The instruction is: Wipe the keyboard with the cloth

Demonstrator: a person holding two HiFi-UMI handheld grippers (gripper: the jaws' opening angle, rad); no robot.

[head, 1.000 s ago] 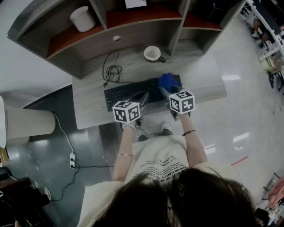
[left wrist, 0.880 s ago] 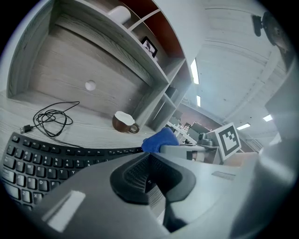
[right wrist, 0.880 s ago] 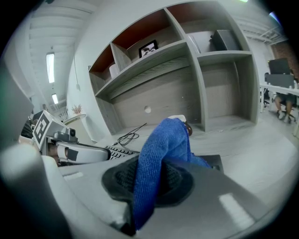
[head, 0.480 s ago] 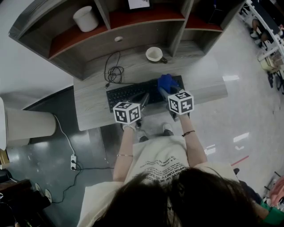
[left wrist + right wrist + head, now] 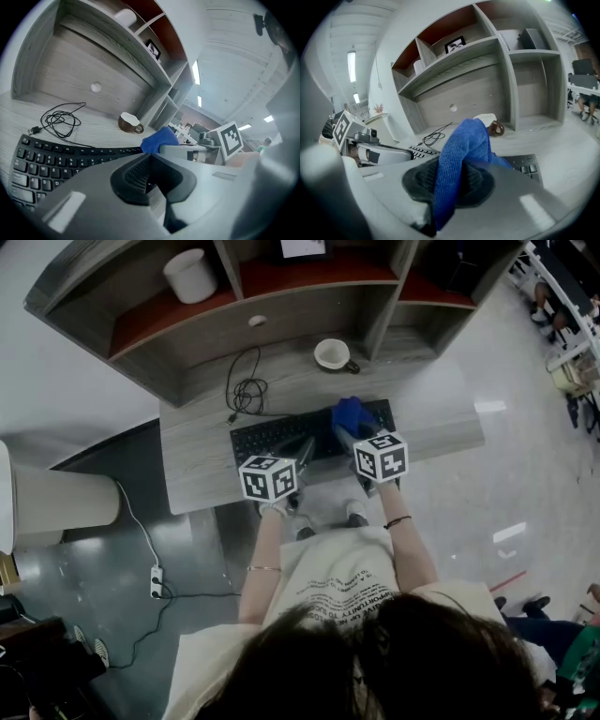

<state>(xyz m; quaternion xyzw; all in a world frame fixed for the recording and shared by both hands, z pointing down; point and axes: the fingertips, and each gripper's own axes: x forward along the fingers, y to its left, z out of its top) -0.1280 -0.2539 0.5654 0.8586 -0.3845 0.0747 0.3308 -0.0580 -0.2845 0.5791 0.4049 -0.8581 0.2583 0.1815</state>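
We see a grey desk (image 5: 197, 465) with a shelf unit at its back edge. The black keyboard (image 5: 281, 435) lies along the front edge, from the middle toward the right. The blue cloth (image 5: 353, 413) sits on the right end of the keyboard.

The right gripper (image 5: 347, 437) is clamped on the cloth. In the right gripper view its jaws are closed tight on a fold of the cloth (image 5: 461, 150), which rises up between the pads and drapes forward onto the keyboard (image 5: 527, 165).

The left gripper (image 5: 303, 450) is over the front middle of the keyboard, just left of the cloth. In the left gripper view (image 5: 150, 161) its jaws are pressed together with nothing between them. We cannot tell whether the tips touch the keys. The keyboard (image 5: 51, 157) runs off to the left there, with the cloth (image 5: 159, 139) just beyond.

A cup (image 5: 331, 354) stands near the back edge of the desk, behind the keyboard's right part and apart from it. A coiled black cable (image 5: 246, 395) lies behind the keyboard's left part. A white pot (image 5: 190, 276) stands on the upper left shelf. On the floor to the left are a white bin (image 5: 56, 502) and a power strip (image 5: 153, 579).
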